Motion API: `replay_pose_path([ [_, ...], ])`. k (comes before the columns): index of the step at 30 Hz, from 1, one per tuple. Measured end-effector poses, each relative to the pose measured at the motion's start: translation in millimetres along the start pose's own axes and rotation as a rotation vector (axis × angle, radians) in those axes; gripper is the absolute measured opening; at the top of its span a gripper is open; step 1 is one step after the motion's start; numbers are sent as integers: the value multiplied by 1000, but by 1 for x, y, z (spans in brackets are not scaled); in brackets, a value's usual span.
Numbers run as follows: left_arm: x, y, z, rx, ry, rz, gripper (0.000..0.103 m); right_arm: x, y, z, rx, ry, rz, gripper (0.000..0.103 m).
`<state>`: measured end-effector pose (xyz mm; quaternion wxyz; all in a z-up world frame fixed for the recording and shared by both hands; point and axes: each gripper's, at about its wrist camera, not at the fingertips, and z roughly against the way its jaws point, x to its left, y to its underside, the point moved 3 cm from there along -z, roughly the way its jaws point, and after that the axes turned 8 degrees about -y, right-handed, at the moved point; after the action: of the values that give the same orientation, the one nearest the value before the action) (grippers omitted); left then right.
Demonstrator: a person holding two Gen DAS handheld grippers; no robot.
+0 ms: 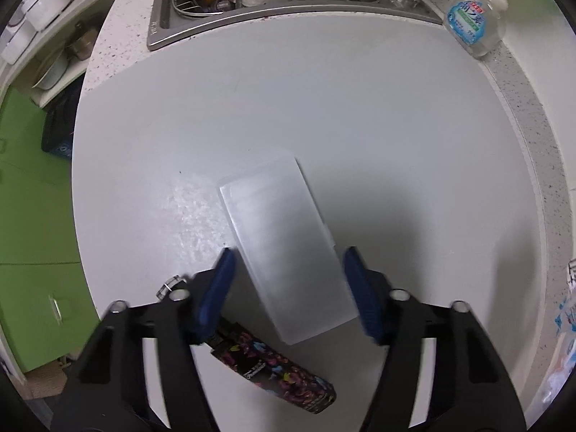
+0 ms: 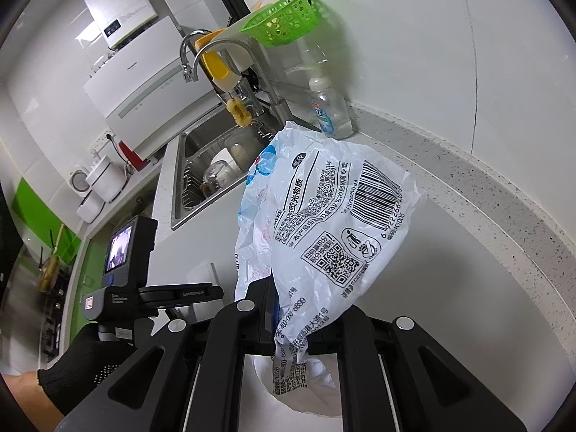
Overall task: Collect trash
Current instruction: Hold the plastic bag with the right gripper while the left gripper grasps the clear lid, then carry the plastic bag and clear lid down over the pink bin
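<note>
Your left gripper (image 1: pixel 288 270) points down over the counter (image 1: pixel 360 108), jaws part open around the near half of a frosted plastic box (image 1: pixel 284 248). The box lies flat between the blue pads (image 1: pixel 216 298); you can't tell if they touch it. A dark printed tube (image 1: pixel 280 374) lies just nearer than the box. Your right gripper (image 2: pixel 288 331) is clamped on a white printed bag (image 2: pixel 324 223), which hangs crumpled ahead of the jaws, above the counter right of the sink (image 2: pixel 180 187).
</note>
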<state>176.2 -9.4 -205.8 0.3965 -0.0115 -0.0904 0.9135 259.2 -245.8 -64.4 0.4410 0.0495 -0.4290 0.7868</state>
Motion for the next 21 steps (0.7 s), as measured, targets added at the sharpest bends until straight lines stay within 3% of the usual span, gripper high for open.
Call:
replay_pose_path([
  [7, 11, 2, 5, -8, 87, -44, 50, 9, 0, 1, -5, -5, 12, 8],
  [21, 10, 5, 48, -148, 166, -200, 49, 28, 3, 1, 4, 34, 35, 8],
])
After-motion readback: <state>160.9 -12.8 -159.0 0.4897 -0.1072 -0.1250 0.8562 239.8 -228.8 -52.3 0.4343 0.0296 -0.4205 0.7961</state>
